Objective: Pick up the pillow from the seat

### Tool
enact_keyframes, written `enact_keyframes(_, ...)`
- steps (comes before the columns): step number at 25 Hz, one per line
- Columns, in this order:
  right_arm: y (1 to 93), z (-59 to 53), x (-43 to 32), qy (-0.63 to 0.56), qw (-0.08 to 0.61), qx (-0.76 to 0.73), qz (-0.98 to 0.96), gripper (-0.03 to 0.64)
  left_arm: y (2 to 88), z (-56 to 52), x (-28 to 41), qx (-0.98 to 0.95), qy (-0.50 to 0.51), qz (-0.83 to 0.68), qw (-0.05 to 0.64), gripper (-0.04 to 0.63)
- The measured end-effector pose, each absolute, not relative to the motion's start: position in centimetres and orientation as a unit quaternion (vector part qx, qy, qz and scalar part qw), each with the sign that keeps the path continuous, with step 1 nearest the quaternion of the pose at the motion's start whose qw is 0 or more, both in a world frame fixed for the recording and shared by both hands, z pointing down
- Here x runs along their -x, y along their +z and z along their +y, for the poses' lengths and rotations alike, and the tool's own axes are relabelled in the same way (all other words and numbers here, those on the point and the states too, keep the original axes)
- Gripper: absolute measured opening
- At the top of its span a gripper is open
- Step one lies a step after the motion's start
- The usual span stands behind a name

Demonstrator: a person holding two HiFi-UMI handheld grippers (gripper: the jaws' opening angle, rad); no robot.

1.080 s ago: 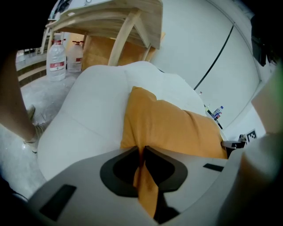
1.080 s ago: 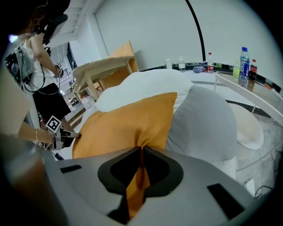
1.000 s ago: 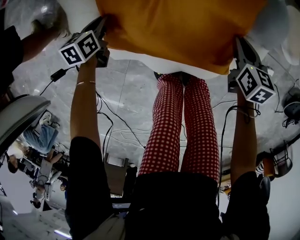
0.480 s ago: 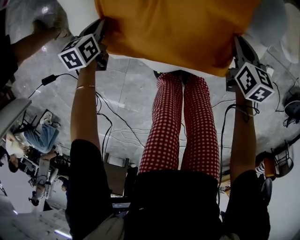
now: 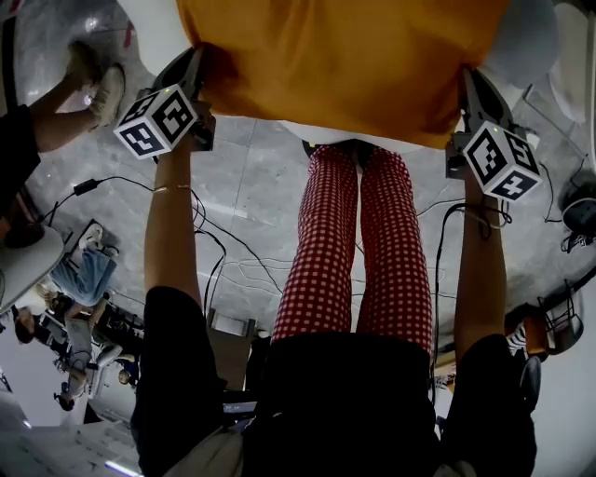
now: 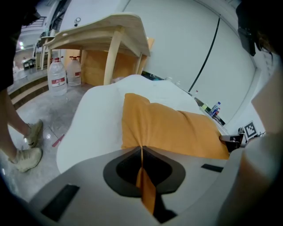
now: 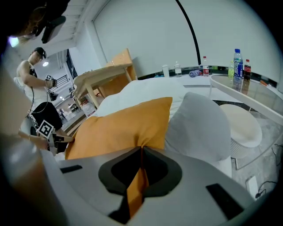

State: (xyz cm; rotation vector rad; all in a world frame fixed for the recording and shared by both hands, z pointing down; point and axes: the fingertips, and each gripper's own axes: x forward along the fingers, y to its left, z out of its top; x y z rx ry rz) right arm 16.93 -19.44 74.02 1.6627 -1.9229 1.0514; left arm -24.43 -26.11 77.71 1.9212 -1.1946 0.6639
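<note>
An orange pillow (image 5: 345, 56) lies across a white seat (image 5: 154, 23) at the top of the head view. My left gripper (image 5: 197, 63) is shut on the pillow's left corner. A fold of orange cloth is pinched between its jaws in the left gripper view (image 6: 141, 149), and the pillow (image 6: 172, 128) stretches away over the white seat (image 6: 95, 119). My right gripper (image 5: 468, 82) is shut on the opposite corner. Orange cloth is likewise squeezed between its jaws in the right gripper view (image 7: 141, 149), beyond which the pillow (image 7: 124, 123) spreads out.
A grey pillow (image 7: 199, 123) leans against the orange one on the right. A wooden table (image 6: 104, 31) and water bottles (image 6: 57, 79) stand behind the seat. Another person's shoes (image 5: 104, 88) are on the floor at the left. Cables (image 5: 233, 242) cross the floor. Bottles (image 7: 238, 62) stand on a round glass table.
My left gripper has risen a little with the pillow corner in it. The right gripper has stayed put. Another person's shoes have come into the head view at the upper left.
</note>
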Motion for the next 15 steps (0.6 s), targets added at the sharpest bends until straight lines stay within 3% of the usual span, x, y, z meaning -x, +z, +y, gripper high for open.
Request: enact_keyframes(15,67.6,-17.9,-19.0,0.351,0.172,-0.614,-0.686,0.034,70.5,-24.4,22.6,-0.772,0.244,-0.473,0.348,0.015)
